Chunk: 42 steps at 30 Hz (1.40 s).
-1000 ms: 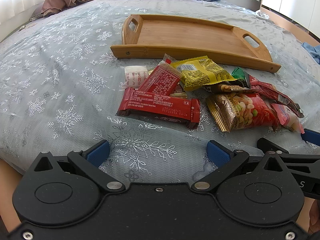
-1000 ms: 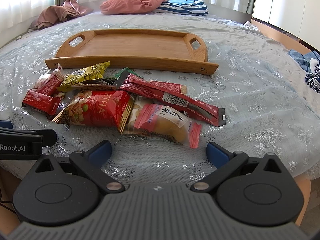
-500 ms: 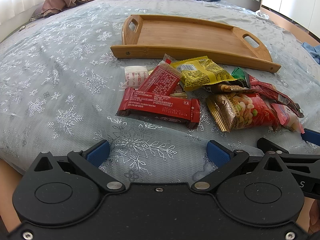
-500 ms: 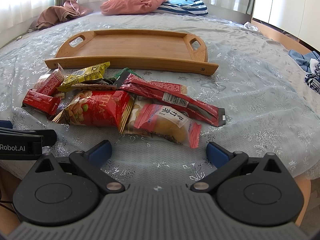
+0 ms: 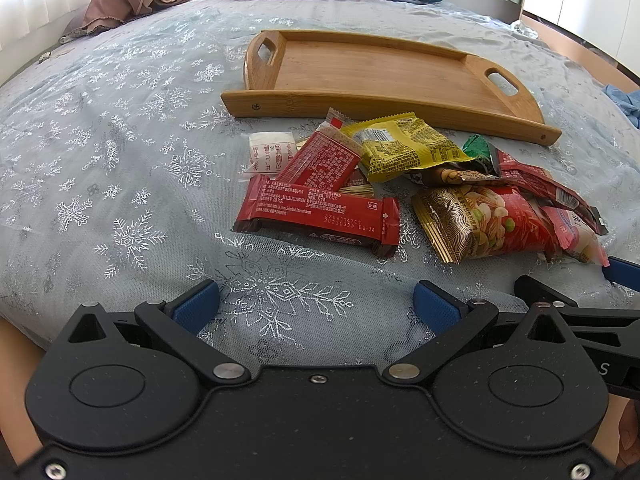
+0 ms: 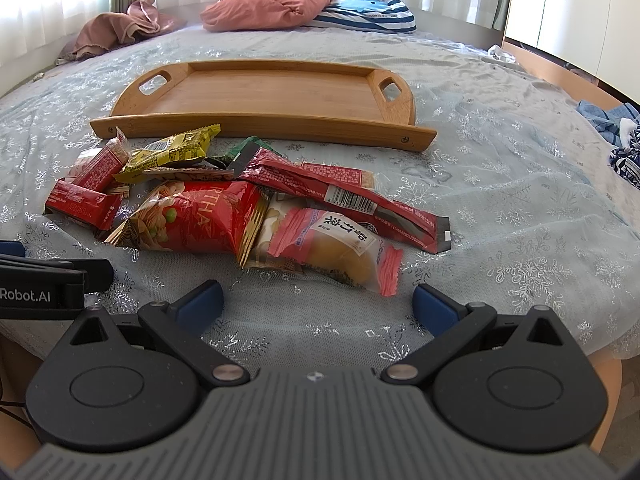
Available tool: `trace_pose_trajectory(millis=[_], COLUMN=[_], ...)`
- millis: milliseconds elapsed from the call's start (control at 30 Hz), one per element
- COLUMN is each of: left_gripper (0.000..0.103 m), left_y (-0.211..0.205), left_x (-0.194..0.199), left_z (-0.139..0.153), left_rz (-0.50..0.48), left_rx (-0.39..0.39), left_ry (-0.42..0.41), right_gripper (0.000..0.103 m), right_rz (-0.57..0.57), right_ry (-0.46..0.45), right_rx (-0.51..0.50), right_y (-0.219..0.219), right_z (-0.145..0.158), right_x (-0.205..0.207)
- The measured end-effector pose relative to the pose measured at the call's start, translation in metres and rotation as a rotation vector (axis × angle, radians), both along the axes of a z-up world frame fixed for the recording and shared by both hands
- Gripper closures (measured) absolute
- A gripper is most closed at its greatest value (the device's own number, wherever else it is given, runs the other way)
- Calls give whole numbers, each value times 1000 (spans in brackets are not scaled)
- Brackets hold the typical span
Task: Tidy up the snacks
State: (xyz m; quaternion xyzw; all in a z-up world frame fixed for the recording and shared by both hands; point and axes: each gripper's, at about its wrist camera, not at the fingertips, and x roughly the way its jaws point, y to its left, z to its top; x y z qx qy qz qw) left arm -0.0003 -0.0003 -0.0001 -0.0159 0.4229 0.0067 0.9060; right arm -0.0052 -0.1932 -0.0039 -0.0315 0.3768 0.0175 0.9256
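A pile of snack packets lies on the bed in front of an empty wooden tray (image 5: 384,76) (image 6: 264,96). It holds a long red bar (image 5: 320,216), a yellow packet (image 5: 404,148) (image 6: 172,152), a red-gold nut bag (image 5: 488,224) (image 6: 200,220), a pink pastry packet (image 6: 336,244) and a long red wrapper (image 6: 344,200). My left gripper (image 5: 316,308) is open and empty, just short of the red bar. My right gripper (image 6: 318,306) is open and empty, just short of the pink packet.
A small white packet (image 5: 268,152) lies at the pile's left edge. Pink and striped pillows (image 6: 304,8) and brown cloth (image 6: 116,28) lie at the bed's far side. Blue clothes (image 6: 616,128) lie at the right. The bed's near edge is under both grippers.
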Motion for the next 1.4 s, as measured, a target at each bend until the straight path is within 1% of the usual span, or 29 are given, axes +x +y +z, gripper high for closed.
trace_pose_trajectory(millis=[767, 900, 1067, 1167, 1267, 1333, 1400], left_gripper=[0, 0, 0, 0, 0, 0, 0], left_y=[0, 1, 0, 1, 2, 5, 10], left_x=[2, -2, -5, -5, -4, -5, -6], left_z=[2, 0, -3, -1, 4, 7, 9], left_rz=[-7, -13, 8, 23, 25, 35, 51], left_rx=[9, 6, 7, -7, -14, -43, -92], left_ry=[-7, -27, -73, -77, -61, -69, -83], right_gripper=[0, 0, 0, 0, 0, 0, 0], right_rz=[1, 3, 9, 17, 14, 8, 1], right_ry=[-24, -38, -51, -58, -75, -91, -116], right_rx=[-15, -20, -38, -23, 9, 24, 31], right_y=[1, 1, 5, 1, -4, -6, -9], right_z=[0, -2, -4, -2, 2, 4, 6], right_x=[-3, -4, -6, -7, -10, -13, -16])
